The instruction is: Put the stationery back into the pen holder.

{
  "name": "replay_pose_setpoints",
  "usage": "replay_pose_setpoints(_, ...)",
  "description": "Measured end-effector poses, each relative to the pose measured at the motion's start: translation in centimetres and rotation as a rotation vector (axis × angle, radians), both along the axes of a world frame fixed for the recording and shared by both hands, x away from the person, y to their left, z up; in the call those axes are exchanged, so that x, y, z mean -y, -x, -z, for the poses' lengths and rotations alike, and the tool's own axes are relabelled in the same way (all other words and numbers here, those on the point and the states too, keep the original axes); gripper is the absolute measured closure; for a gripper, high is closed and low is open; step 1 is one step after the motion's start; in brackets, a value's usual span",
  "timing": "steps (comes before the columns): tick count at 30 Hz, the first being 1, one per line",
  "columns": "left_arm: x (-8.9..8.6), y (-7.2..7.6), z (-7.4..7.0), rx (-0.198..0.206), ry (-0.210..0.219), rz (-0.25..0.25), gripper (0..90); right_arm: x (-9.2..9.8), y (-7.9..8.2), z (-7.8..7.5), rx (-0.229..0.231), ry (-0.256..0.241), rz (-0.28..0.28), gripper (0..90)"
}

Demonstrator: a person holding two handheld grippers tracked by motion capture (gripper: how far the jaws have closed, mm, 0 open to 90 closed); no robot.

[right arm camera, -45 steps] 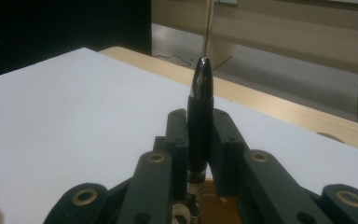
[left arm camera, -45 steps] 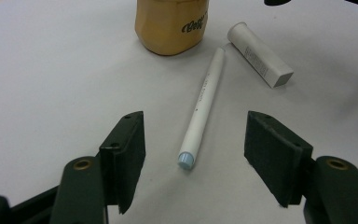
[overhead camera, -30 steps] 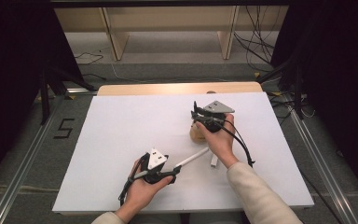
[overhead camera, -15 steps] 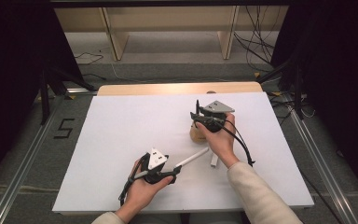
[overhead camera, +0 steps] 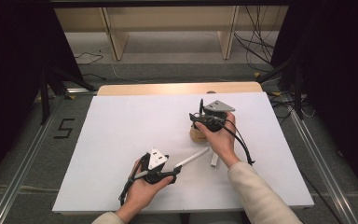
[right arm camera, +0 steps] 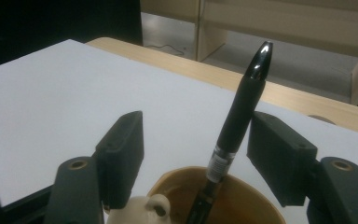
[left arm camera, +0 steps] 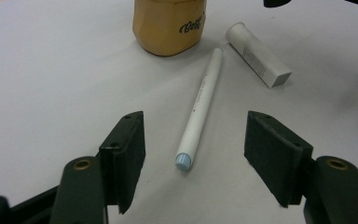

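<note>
**Both grippers open: white pen on the sheet, black pen in the cup**

The white pen [left arm camera: 198, 108] lies flat on the white table sheet [overhead camera: 121, 126], its pale blue end cap pointing toward my left gripper [left arm camera: 193, 161]. That cap sits between my two left jaws, which stand wide apart and touch nothing; the pen rests free on the sheet. In the high view the same white pen [overhead camera: 192, 157] runs diagonally from just ahead of my left gripper [overhead camera: 176, 171] toward the tan cup [overhead camera: 196, 134].

The pen's far tip ends just short of the tan cup [left arm camera: 168, 25], which stands upright and carries dark lettering on its side. A short white cap [left arm camera: 257, 54] lies beside the pen's far end, near the cup, apart from both.

My right gripper [right arm camera: 196, 154] hovers directly over the cup [right arm camera: 216, 198]. A black pen [right arm camera: 237, 121] stands tilted inside the cup, its glossy tip rising above my jaws. It passes between the jaws, closer to the right-hand one; whether it touches that jaw I cannot tell. The jaws are spread and grip nothing. A cream-coloured piece with a small loop [right arm camera: 137, 211] shows at the cup's near rim.

My right hand [overhead camera: 221, 140] holds its gripper above the cup, right of the table's centre.
</note>
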State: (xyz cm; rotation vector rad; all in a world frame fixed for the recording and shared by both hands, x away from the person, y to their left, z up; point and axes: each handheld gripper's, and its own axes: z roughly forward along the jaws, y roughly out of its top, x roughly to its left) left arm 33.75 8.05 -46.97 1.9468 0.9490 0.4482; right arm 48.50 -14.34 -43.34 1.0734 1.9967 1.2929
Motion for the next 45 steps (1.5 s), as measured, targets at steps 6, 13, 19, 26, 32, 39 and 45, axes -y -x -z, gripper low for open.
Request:
replay_pose_setpoints(6,0.0,0.0,0.0,0.0,0.001,0.0,38.1,0.1,-0.1,0.0,-0.008,0.0,0.017,32.0)
replay_pose_setpoints(13,0.0,0.0,-0.1,0.002,0.002,0.001,38.1,0.3,-0.1,-0.1,-0.032,-0.006,0.042,30.7)
replay_pose_setpoints(19,0.0,0.0,-0.1,0.002,0.002,0.002,38.1,0.5,-0.1,-0.1,-0.054,-0.004,0.06,29.6)
replay_pose_setpoints(26,0.0,0.1,-0.1,0.003,0.003,0.002,38.1,0.9,0.1,-0.2,-0.074,-0.009,0.069,28.3)
replay_pose_setpoints(32,0.1,0.1,-0.1,0.006,0.004,0.001,38.1,1.3,0.5,-0.5,-0.086,-0.025,0.071,28.3)
replay_pose_setpoints(39,0.2,0.2,-0.1,0.003,0.001,0.004,38.3,1.9,0.9,-0.8,-0.086,-0.031,0.075,28.3)
replay_pose_setpoints(45,0.2,0.2,-0.1,0.004,0.001,0.006,38.4,2.3,1.3,-0.9,-0.089,-0.046,0.074,28.3)
